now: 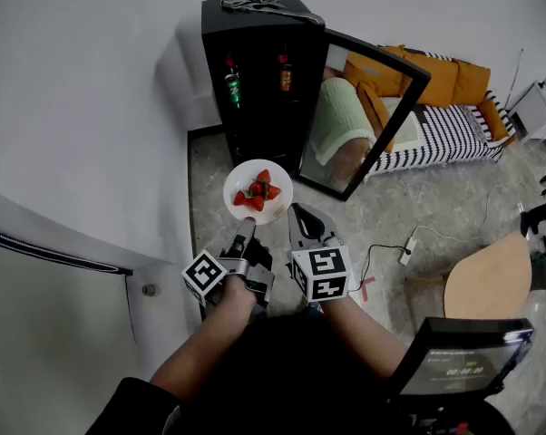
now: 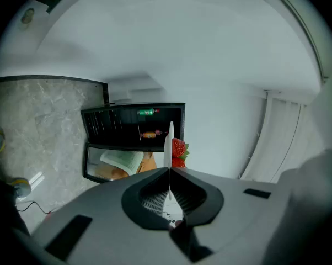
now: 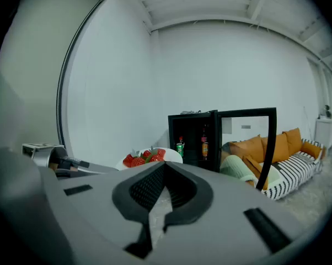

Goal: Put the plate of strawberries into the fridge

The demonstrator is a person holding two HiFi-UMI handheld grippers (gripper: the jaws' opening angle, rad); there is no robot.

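Observation:
A white plate (image 1: 258, 191) with several red strawberries (image 1: 258, 190) hangs in the air in front of the black fridge (image 1: 255, 62), whose glass door (image 1: 373, 116) stands open to the right. My left gripper (image 1: 245, 231) is shut on the plate's near rim. In the left gripper view the plate (image 2: 167, 141) shows edge-on between the jaws, strawberries (image 2: 178, 150) to its right. My right gripper (image 1: 307, 223) is beside the plate's right side, shut with nothing in it. In the right gripper view the plate (image 3: 150, 155) is left of the fridge (image 3: 194, 139).
Inside the fridge stand a green can (image 1: 232, 85) and an orange bottle (image 1: 285, 73). A striped sofa with orange cushions (image 1: 445, 107) lies right of the door. A power strip with cable (image 1: 407, 248) is on the marble floor. A wooden tabletop (image 1: 486, 279) stands at the right.

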